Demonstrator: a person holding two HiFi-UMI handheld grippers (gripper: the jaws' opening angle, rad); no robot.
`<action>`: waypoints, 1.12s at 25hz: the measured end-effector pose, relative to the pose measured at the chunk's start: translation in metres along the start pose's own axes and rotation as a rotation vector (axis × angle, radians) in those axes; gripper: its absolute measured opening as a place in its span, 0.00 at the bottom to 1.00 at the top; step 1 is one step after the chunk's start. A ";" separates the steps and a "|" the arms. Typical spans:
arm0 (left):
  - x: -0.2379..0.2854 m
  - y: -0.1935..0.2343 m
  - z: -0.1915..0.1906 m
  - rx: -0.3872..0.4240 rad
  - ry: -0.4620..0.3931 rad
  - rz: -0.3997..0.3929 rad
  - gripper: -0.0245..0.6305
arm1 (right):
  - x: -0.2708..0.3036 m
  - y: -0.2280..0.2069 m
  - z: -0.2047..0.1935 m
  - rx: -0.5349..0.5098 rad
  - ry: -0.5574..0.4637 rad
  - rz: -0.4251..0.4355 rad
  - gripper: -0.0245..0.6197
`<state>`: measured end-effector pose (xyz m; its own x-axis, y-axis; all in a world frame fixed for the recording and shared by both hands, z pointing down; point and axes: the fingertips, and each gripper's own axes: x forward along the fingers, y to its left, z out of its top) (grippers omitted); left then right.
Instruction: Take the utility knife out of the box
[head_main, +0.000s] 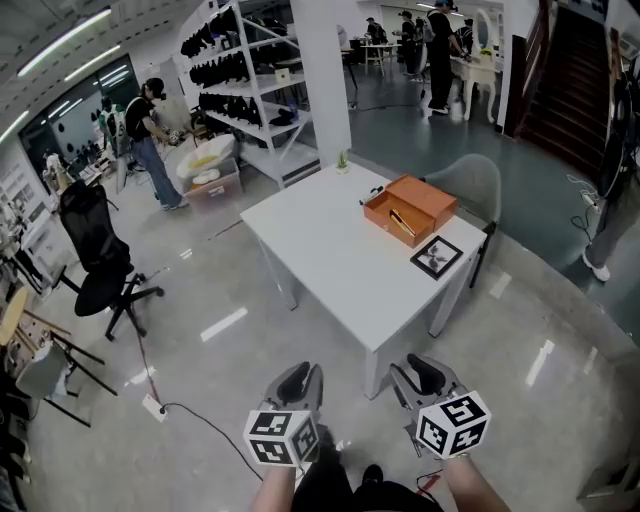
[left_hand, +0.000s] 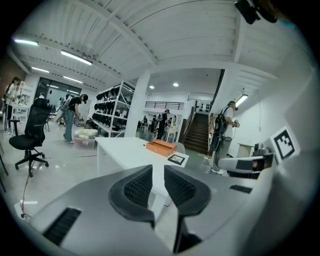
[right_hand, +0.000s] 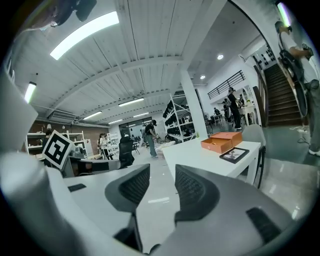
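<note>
Our grey left gripper (head_main: 298, 380) and right gripper (head_main: 424, 376) carry black ribbed pads (left_hand: 136, 189) and white cubes (head_main: 283, 437) bearing black square markers.

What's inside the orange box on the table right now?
The open box holds one slim yellow-and-dark thing lying diagonally, probably the utility knife; too small to be sure. Its near wall hides part of its bottom, and both gripper views show only its outside.
</note>
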<state>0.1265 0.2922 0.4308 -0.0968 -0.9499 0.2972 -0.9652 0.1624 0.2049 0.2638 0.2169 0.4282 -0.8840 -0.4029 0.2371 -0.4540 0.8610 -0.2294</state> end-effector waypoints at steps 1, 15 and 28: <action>0.004 0.005 0.000 -0.002 0.002 0.003 0.11 | 0.006 -0.001 -0.001 0.002 0.004 0.001 0.26; 0.108 0.131 0.037 -0.018 0.033 -0.067 0.20 | 0.162 -0.016 0.028 0.007 0.045 -0.060 0.34; 0.208 0.235 0.089 0.032 0.083 -0.214 0.25 | 0.293 -0.037 0.075 0.070 0.016 -0.239 0.34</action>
<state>-0.1420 0.1093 0.4574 0.1300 -0.9364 0.3260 -0.9689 -0.0501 0.2425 0.0130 0.0438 0.4356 -0.7490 -0.5870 0.3073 -0.6570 0.7180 -0.2299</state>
